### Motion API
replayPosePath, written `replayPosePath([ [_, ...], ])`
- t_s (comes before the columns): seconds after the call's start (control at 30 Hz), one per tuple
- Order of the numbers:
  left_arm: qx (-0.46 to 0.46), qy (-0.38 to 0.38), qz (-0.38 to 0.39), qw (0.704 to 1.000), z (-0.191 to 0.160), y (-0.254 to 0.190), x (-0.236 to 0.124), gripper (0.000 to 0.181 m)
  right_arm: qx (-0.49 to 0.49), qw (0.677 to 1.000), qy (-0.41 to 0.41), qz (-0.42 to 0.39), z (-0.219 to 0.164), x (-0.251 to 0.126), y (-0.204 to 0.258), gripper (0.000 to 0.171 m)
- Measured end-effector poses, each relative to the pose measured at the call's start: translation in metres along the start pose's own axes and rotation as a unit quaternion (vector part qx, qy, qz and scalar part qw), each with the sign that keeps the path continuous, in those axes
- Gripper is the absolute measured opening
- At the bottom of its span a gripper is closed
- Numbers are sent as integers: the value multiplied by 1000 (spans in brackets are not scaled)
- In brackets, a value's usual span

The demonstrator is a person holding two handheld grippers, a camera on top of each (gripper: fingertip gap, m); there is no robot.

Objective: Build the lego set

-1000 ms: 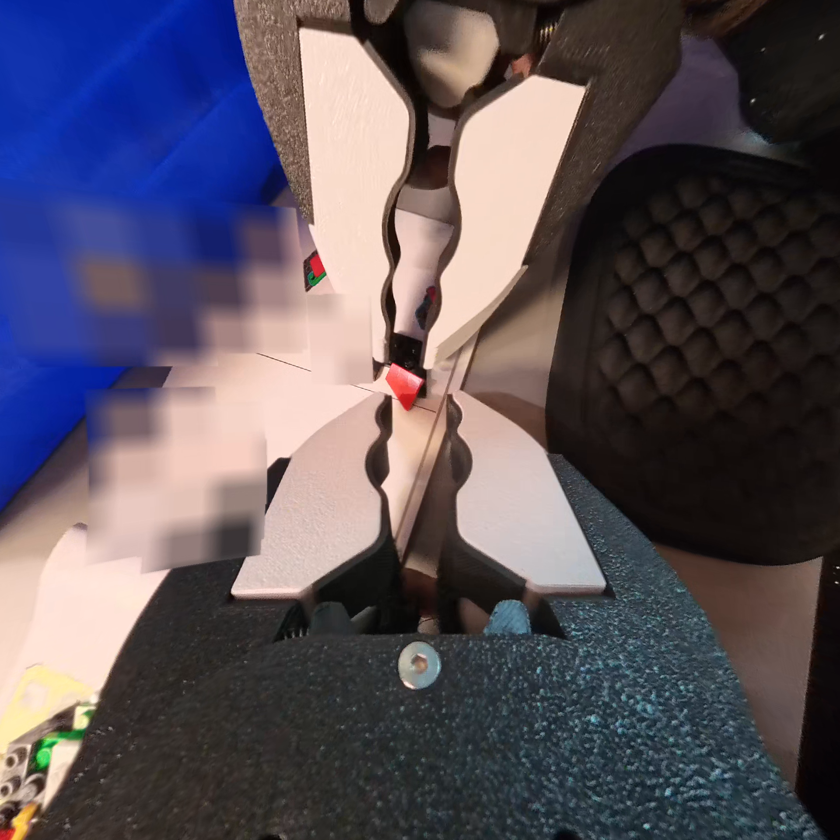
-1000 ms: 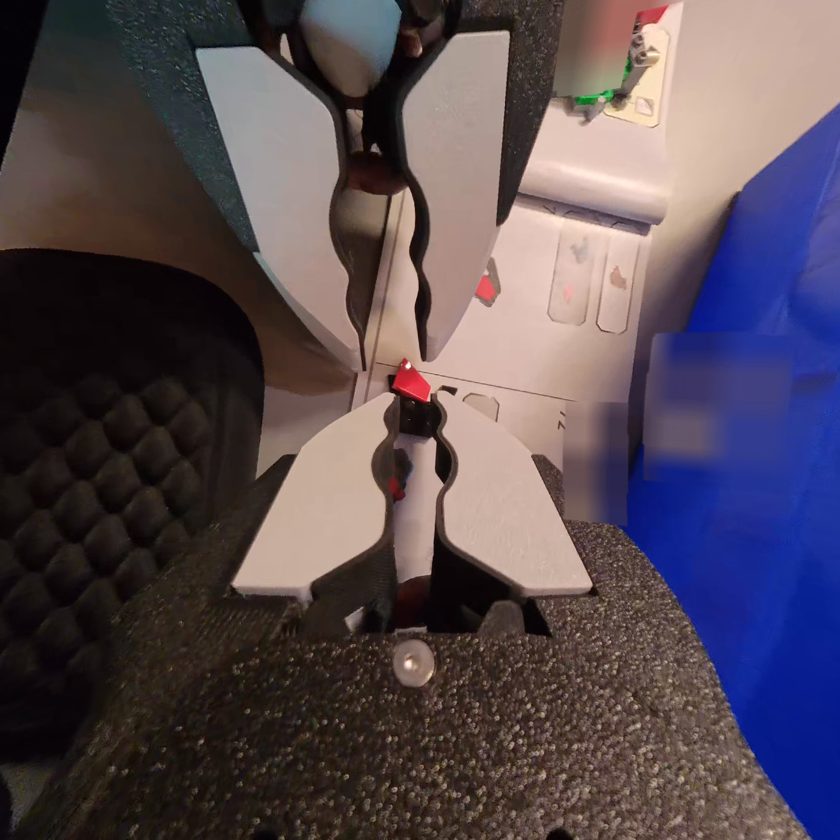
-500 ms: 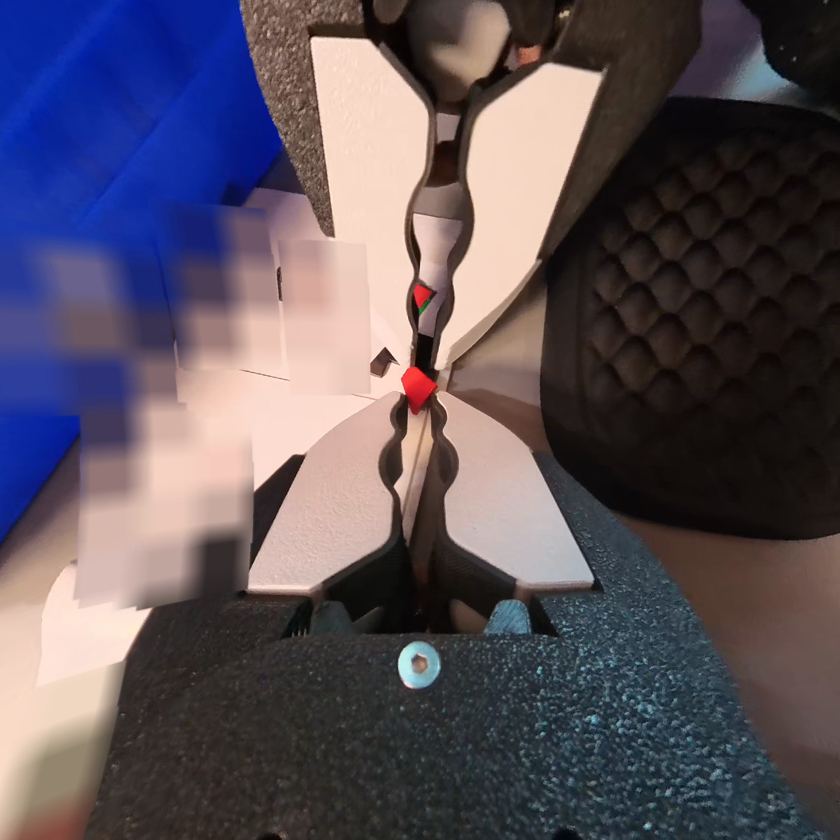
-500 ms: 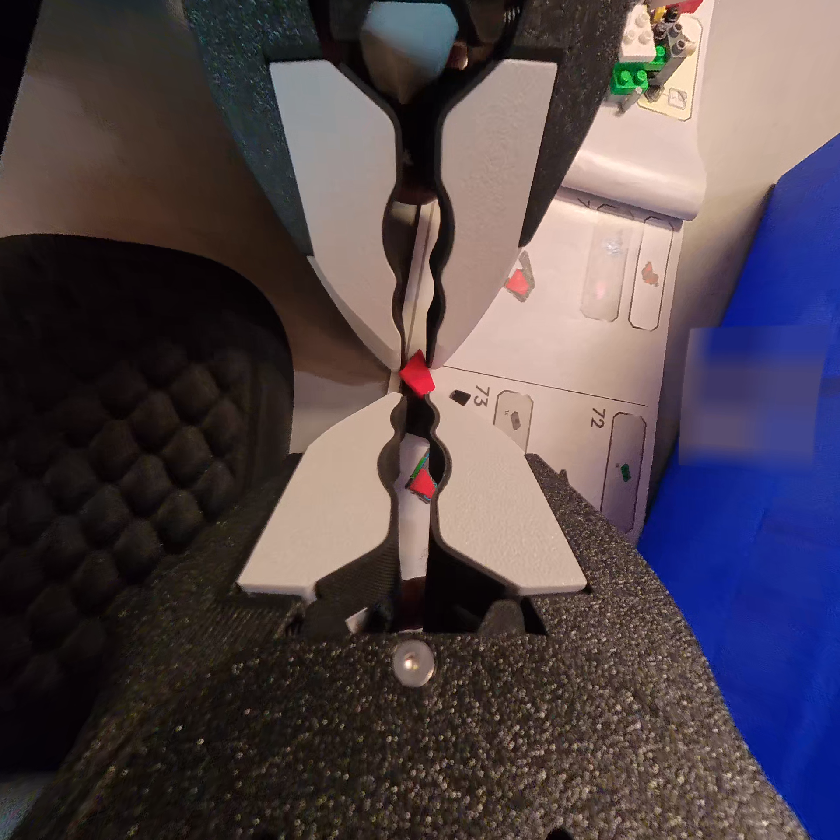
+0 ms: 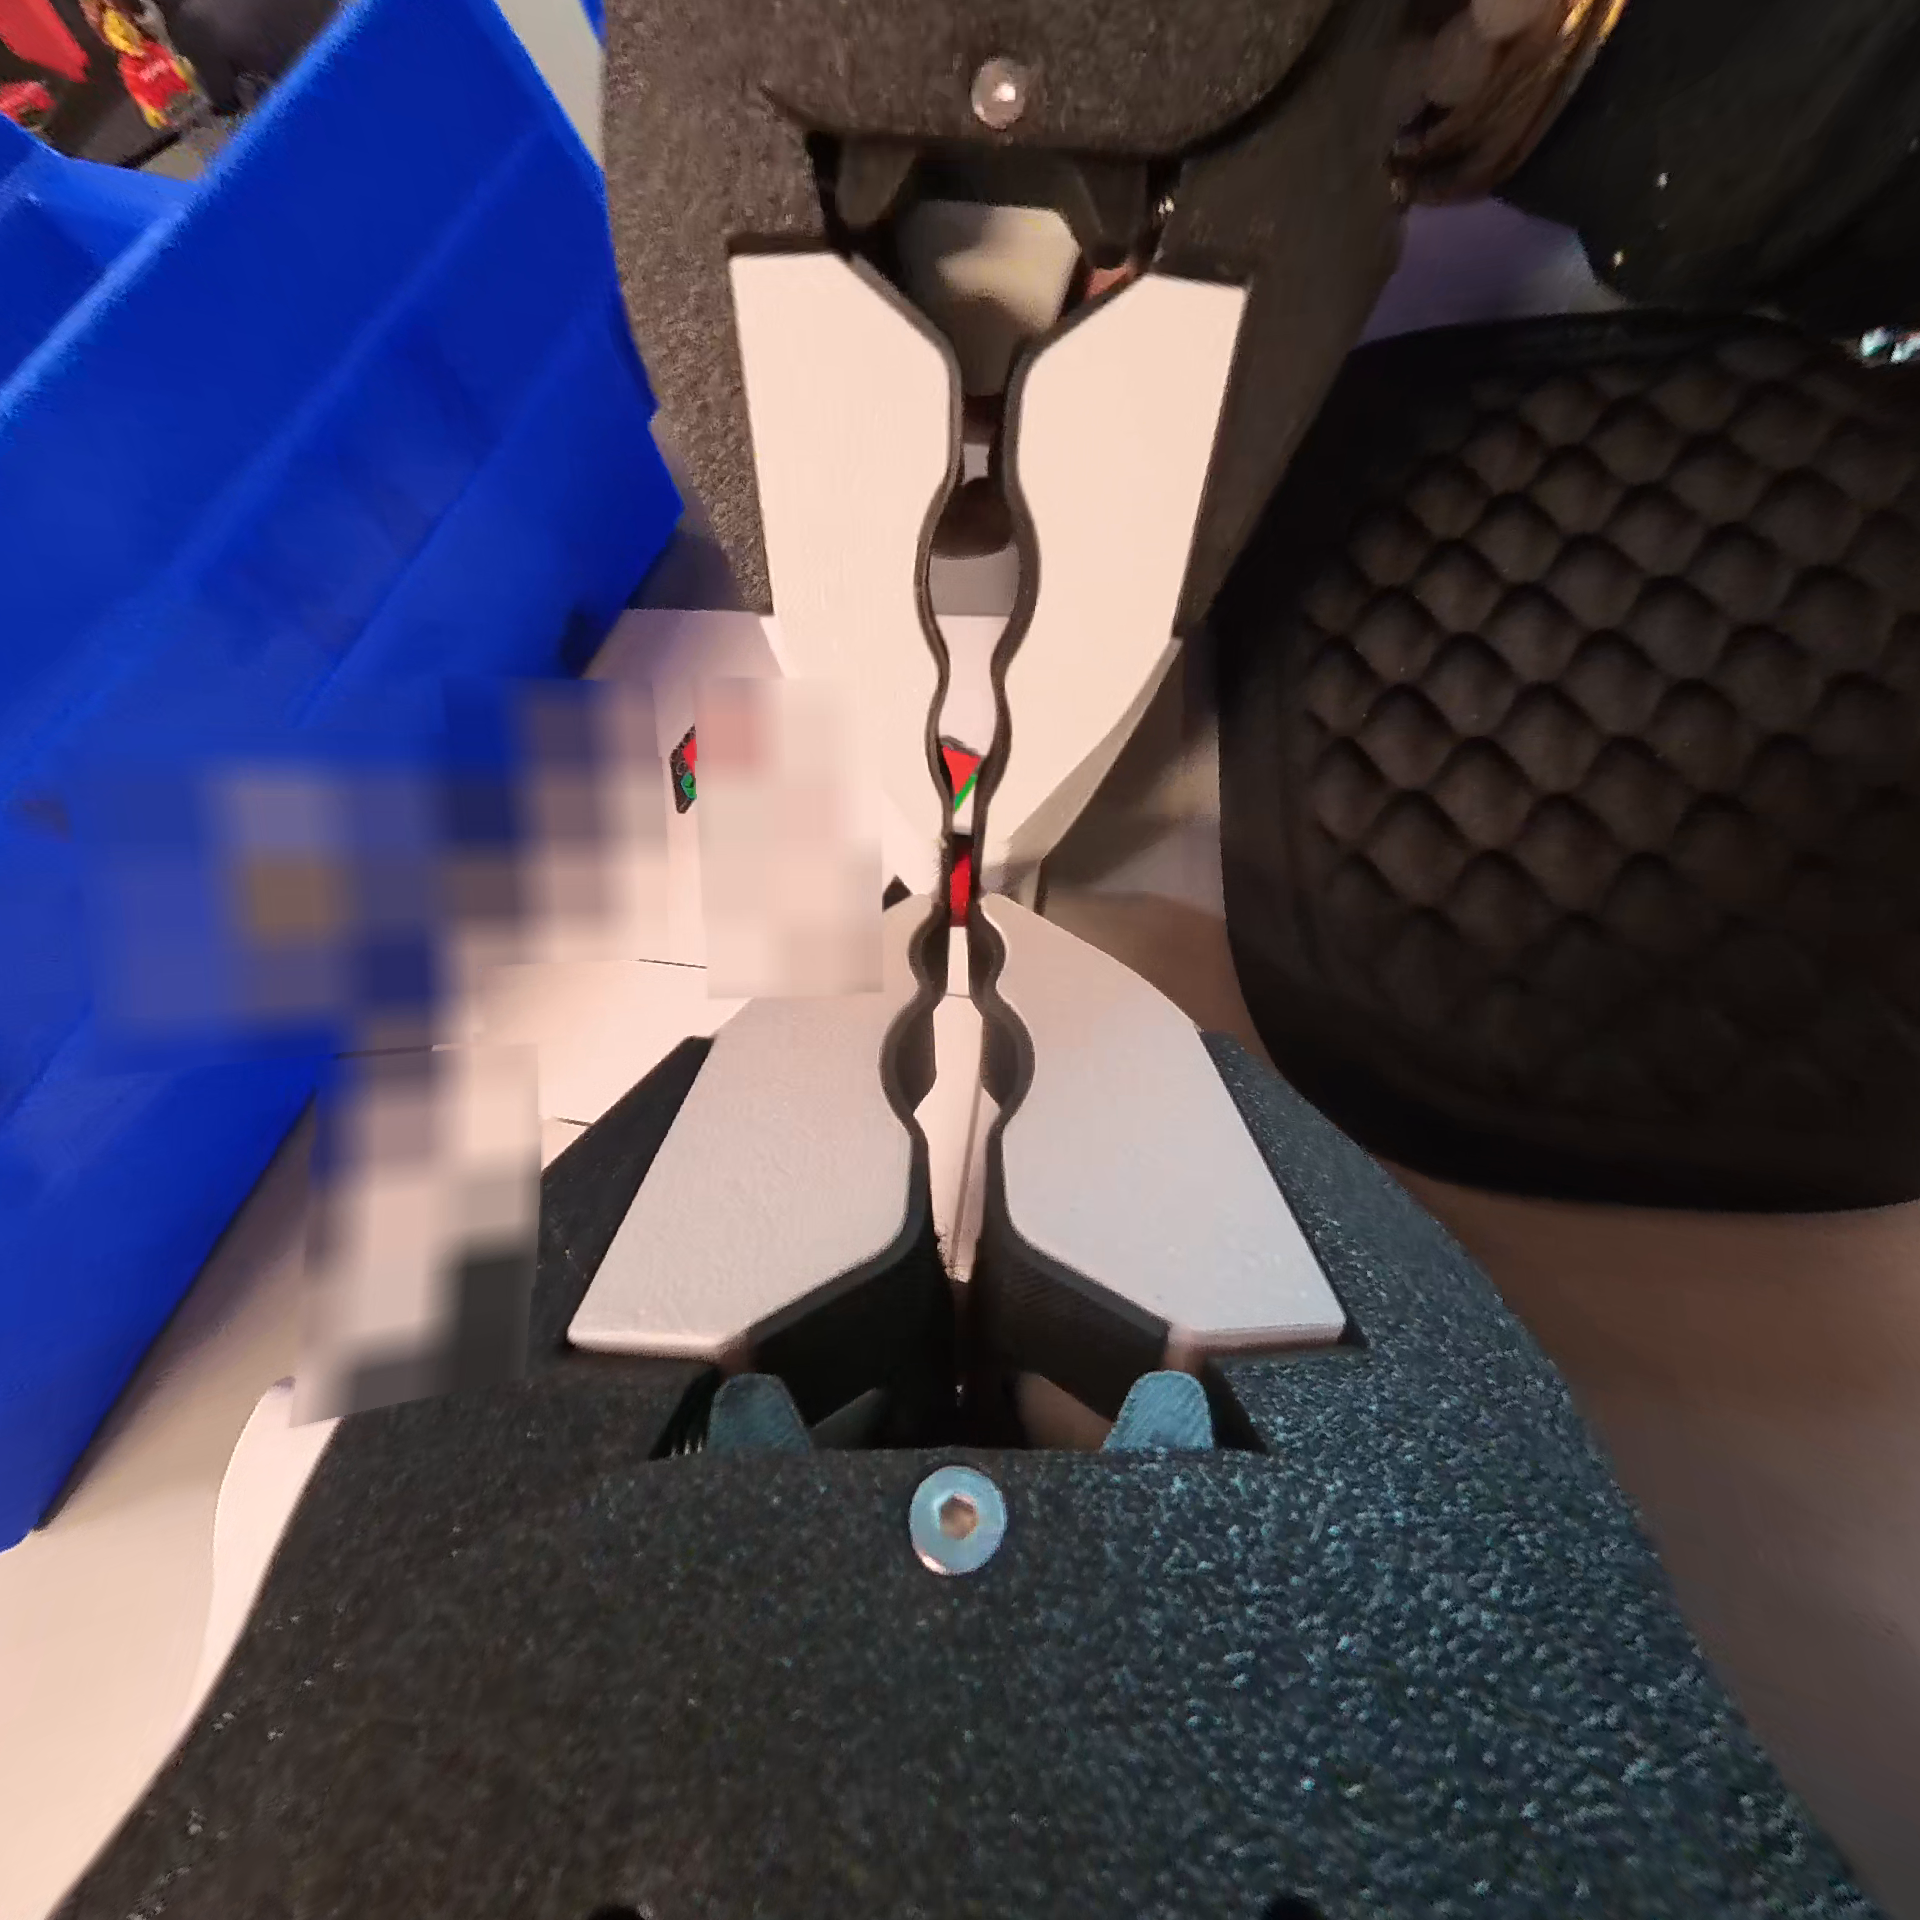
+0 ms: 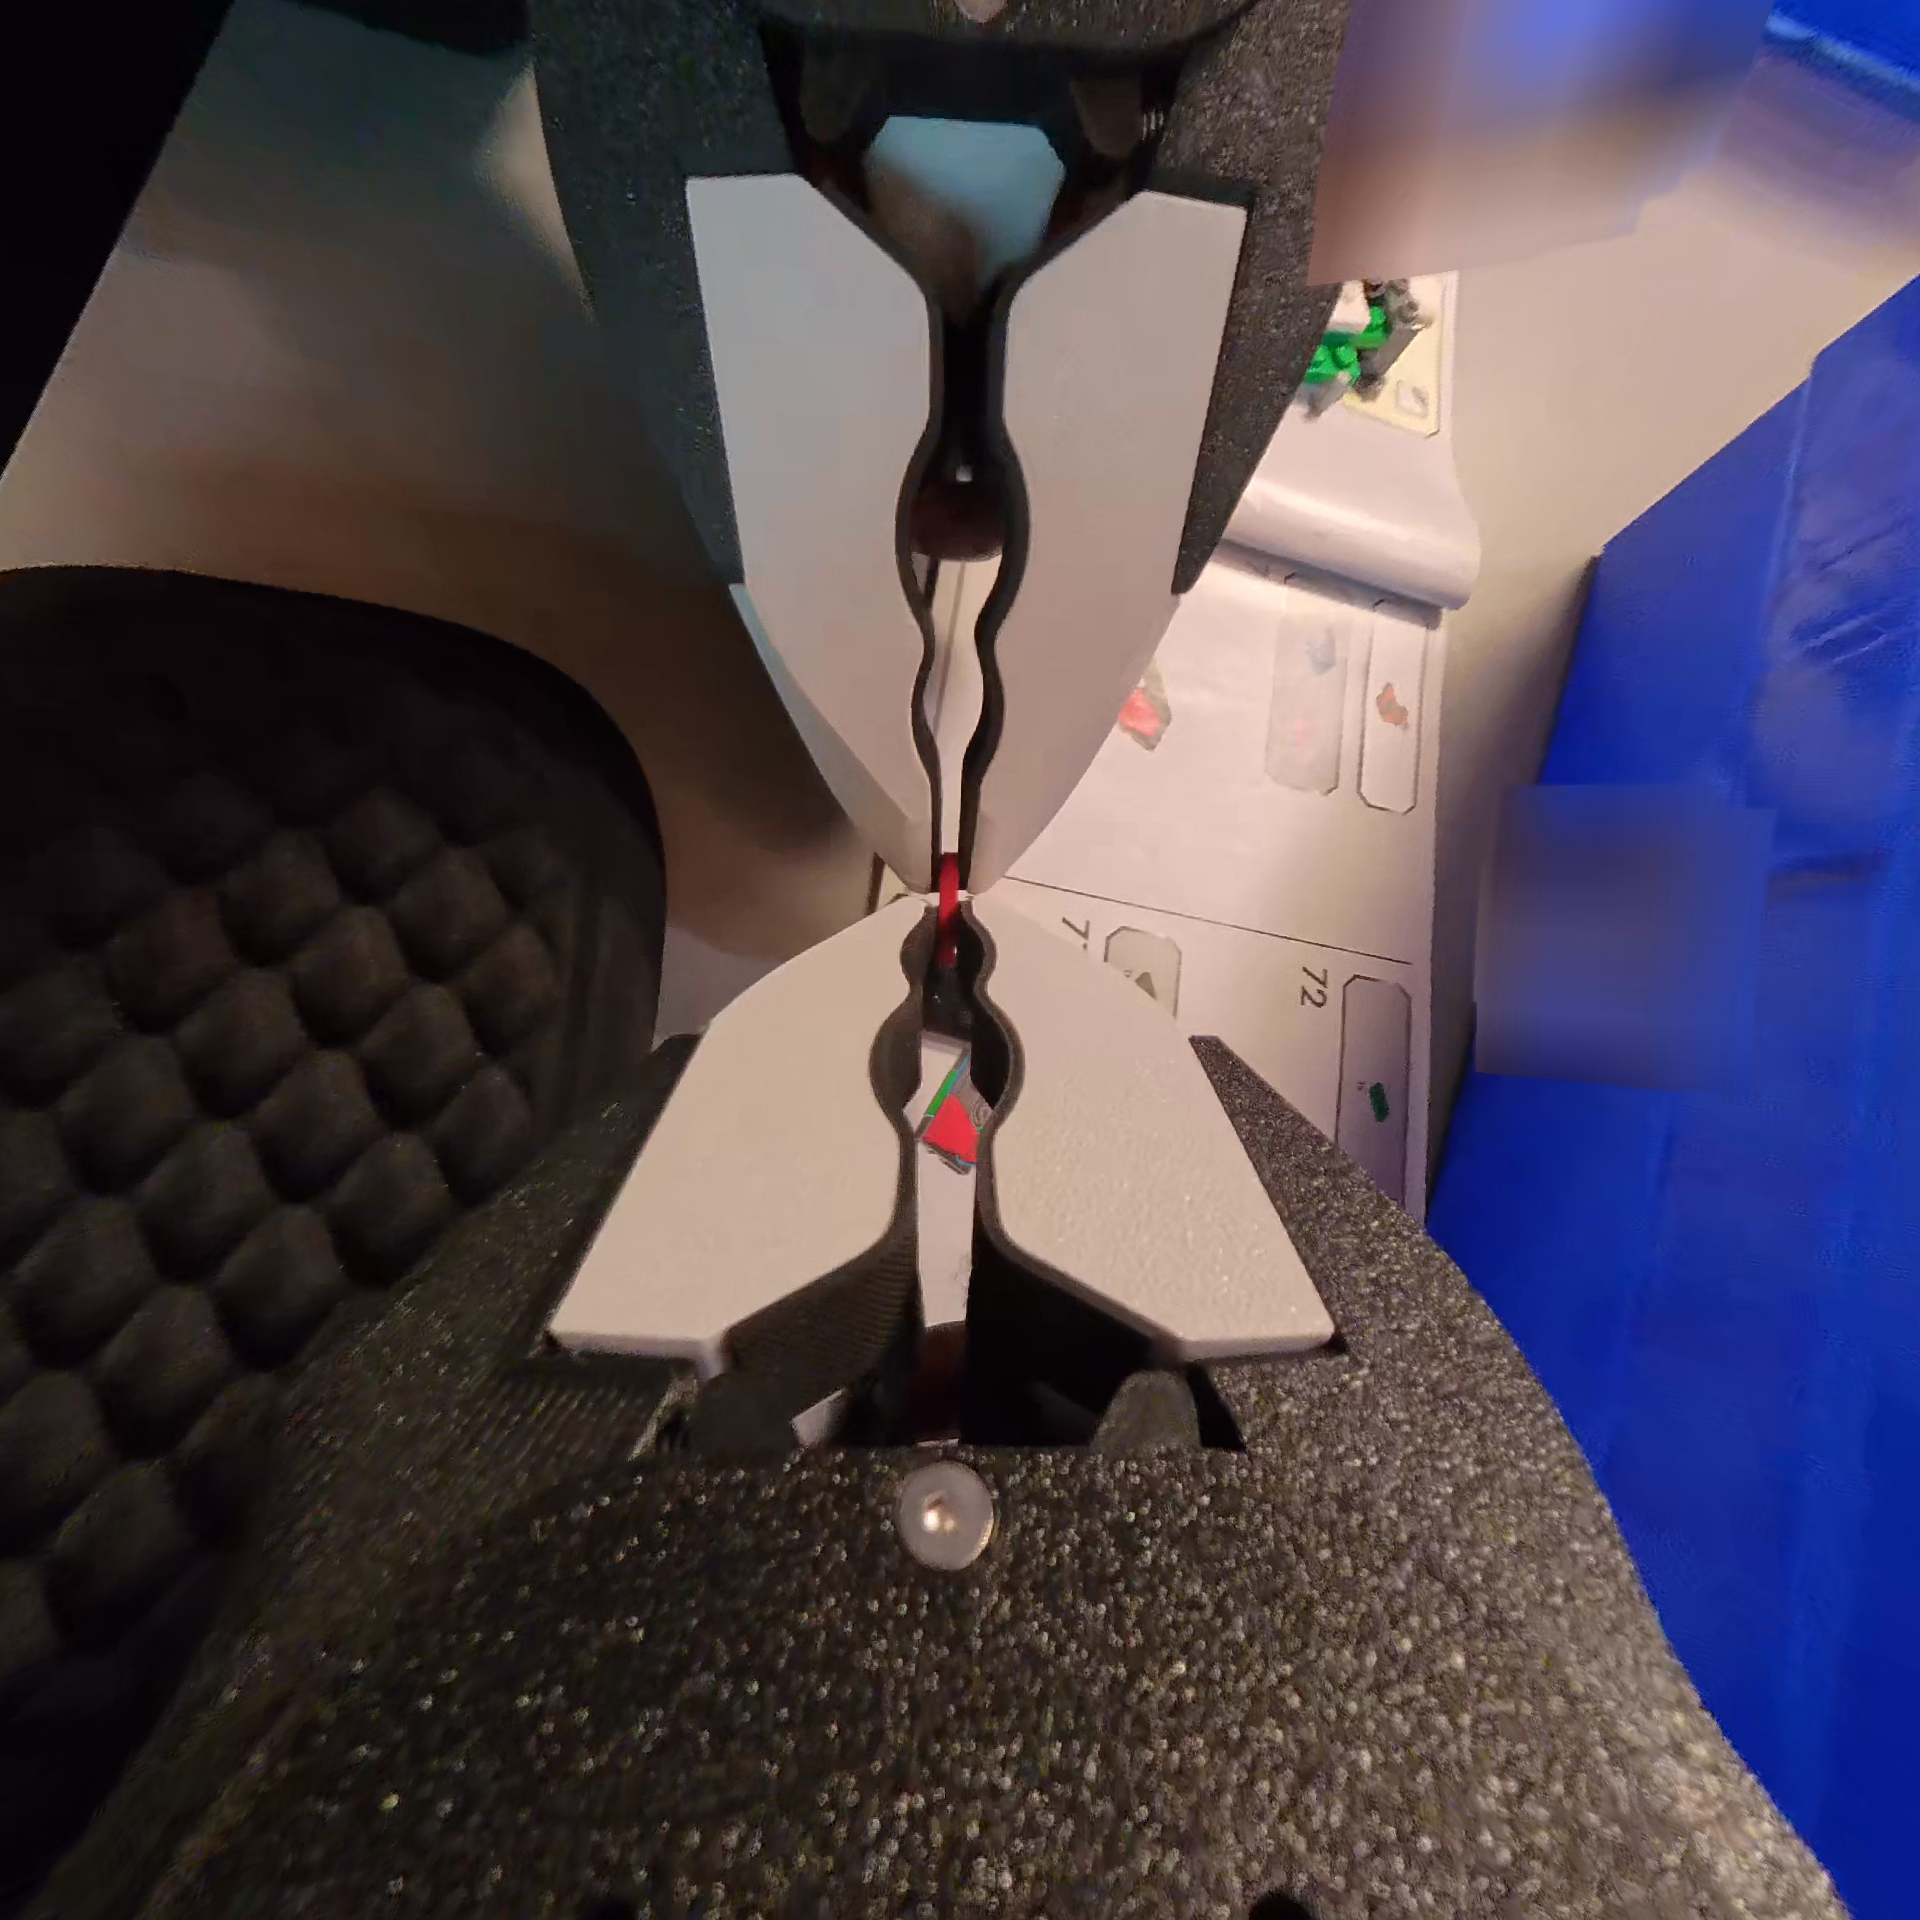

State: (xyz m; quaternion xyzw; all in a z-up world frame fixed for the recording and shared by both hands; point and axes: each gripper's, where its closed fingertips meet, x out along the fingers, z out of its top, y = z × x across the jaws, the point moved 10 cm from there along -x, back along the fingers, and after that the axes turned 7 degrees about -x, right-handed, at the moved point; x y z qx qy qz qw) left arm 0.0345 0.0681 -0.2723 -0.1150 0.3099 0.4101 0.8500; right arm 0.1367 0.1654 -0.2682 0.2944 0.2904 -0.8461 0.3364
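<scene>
Lego-wise, both grippers meet tip to tip, left gripper (image 5: 958,914) and right gripper (image 6: 948,914) pinching what looks like one red piece (image 6: 948,883) between them.

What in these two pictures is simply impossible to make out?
- Red piece: in both views only a sliver shows between the meeting tips of the left gripper and right gripper; its shape is hidden.
- Instruction booklet: the grippers and mosaic patches cover most of it.
- Small lego build, right wrist view: blurred.

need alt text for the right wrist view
Two grey grippers meet tip to tip, the right gripper and left gripper pinching a small red lego piece between them, above an open instruction booklet beside a blue bin.
</scene>
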Motion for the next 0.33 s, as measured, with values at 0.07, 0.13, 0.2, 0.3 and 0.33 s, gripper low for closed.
replayPosePath([
  [0.07, -24, -11, 7, 1000, 2, 2, -2, 3, 2, 1000, 0, -29, 2, -3, 1, 4],
  [0.13, -59, -6, 24, 998, 4, 4, -6, 6, -11, 994, 38, -103, 8, -9, 4, 4],
  [0.2, -105, -3, 44, 994, 5, 7, -9, 10, -67, 967, 108, -221, 19, -14, 12, 4],
  [0.3, -205, -72, 29, 976, 10, 10, -15, 9, -175, 888, 192, -379, 33, -18, 28, 4],
  [0.33, -241, -113, 11, 964, 12, 10, -19, 9, -193, 868, 194, -414, 37, -19, 33, 5],
])
